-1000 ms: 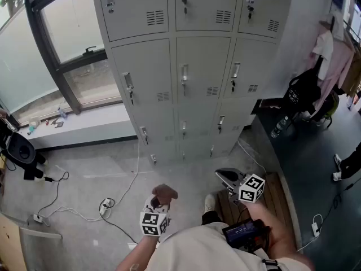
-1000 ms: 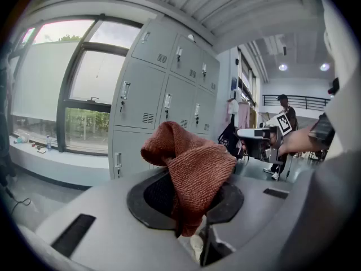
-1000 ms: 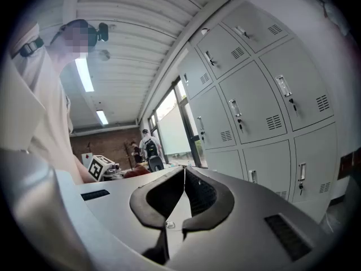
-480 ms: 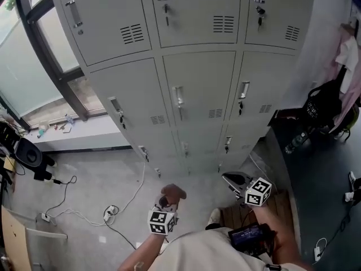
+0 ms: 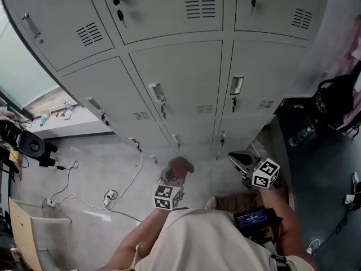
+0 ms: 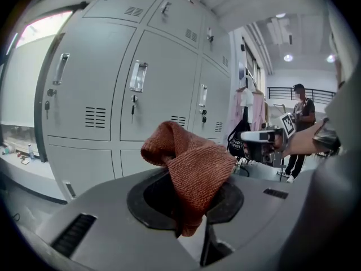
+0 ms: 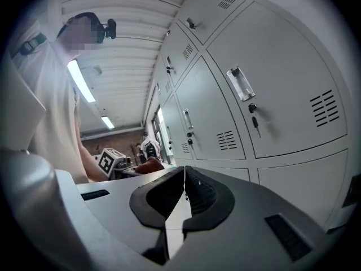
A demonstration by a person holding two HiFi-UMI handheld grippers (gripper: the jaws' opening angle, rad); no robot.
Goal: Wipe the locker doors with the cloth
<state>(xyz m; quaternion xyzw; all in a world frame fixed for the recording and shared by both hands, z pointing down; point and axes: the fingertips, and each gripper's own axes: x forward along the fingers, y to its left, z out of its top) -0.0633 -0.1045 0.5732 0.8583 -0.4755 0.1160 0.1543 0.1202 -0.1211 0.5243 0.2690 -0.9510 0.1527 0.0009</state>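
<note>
Head view puts this at the approach step: the left tongs (image 5: 175,176) clamp the rust-red cloth (image 5: 181,165) (bunched up above the jaws), held short of the locker doors (image 5: 180,78). The right tongs (image 5: 241,160) are closed on nothing. Next, I judge, the cloth needs pressing against a door.

Grey concrete floor (image 5: 96,165), darker at right. Window (image 5: 12,66) at left above a white sill (image 5: 73,118). Fluorescent ceiling tubes (image 7: 80,81) are lit.
</note>
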